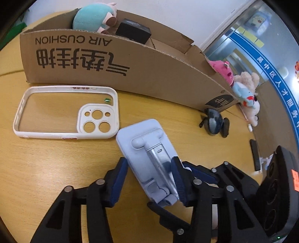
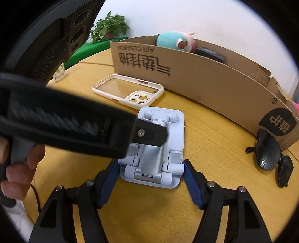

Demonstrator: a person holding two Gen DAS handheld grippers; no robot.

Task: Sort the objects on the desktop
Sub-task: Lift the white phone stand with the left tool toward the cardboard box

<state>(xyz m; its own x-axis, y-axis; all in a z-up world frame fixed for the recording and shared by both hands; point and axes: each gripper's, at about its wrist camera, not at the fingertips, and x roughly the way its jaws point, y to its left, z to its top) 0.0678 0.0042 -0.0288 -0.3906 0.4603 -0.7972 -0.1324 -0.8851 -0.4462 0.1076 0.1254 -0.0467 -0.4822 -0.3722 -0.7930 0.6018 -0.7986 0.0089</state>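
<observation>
The pale blue folding plastic phone stand (image 1: 147, 158) lies flat on the round yellow wooden surface (image 1: 56, 168), just beside the white-rimmed clear phone case (image 1: 65, 112); the left tongs (image 1: 149, 173) are spread around its hinged end, 1 blue pad (image 1: 119, 177) at its outer edge and the other over its silver centre strut, though whether they press on it I cannot tell; the right tongs (image 2: 151, 179) straddle the stand's (image 2: 155, 149) near end, released, with a gap on each side; the brown cardboard box (image 1: 130, 71) (printed "AIR CUSHION") stands behind, holding a teal plush toy (image 1: 93, 16) and a black box (image 1: 133, 30); dark sunglasses (image 2: 271, 157) rest by its corner.
</observation>
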